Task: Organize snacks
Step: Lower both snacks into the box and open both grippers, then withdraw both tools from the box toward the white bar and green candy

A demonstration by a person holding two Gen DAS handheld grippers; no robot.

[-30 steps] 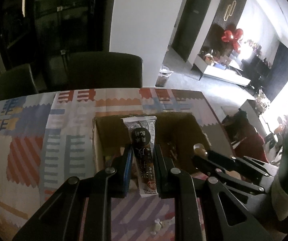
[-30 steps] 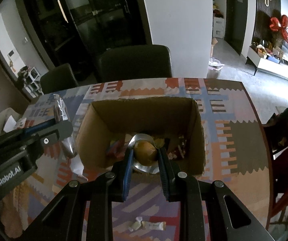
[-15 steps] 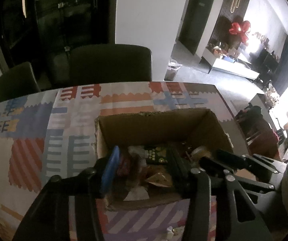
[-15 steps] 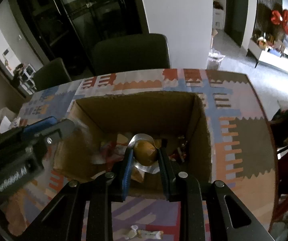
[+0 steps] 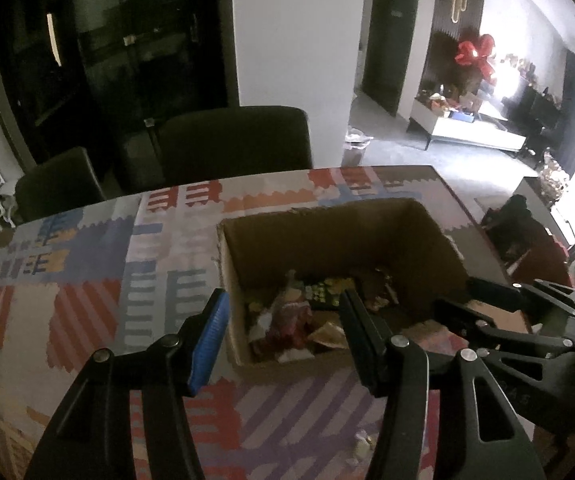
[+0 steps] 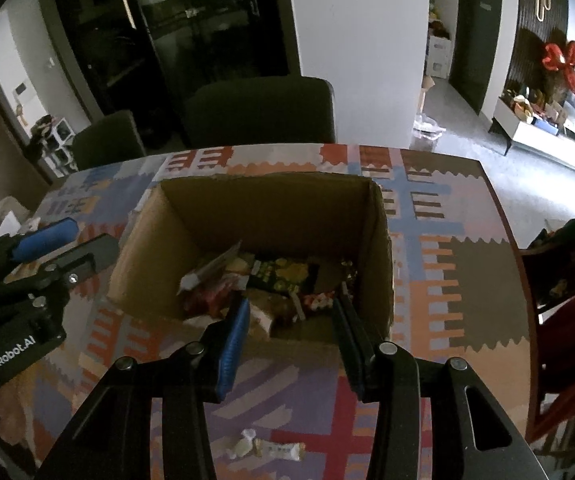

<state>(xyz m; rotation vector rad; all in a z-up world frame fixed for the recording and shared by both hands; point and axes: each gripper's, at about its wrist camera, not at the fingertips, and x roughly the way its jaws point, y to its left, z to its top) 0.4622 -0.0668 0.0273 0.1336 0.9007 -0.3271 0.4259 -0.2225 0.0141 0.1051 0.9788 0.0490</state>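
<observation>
An open cardboard box (image 5: 323, 228) (image 6: 271, 200) stands on the patterned tablecloth and holds several wrapped snacks (image 5: 295, 316) (image 6: 279, 276). My left gripper (image 5: 283, 312) is open and empty above the box's near left corner. My right gripper (image 6: 291, 308) is open and empty above the box's near edge. A small white wrapped snack (image 6: 275, 449) lies on the cloth in front of the box, below the right gripper; it also shows in the left wrist view (image 5: 363, 442). Each gripper shows at the edge of the other's view.
Two dark chairs (image 6: 259, 112) (image 5: 59, 184) stand behind the table. The table's right edge (image 6: 515, 248) is close to the box, with a red chair (image 6: 567, 332) beyond it. White objects (image 6: 3, 220) lie at the table's far left.
Both grippers have opened. The left let go of its long wrapped bar and the right let go of its round brown snack; both dropped into the box. Both grippers rose slightly.
</observation>
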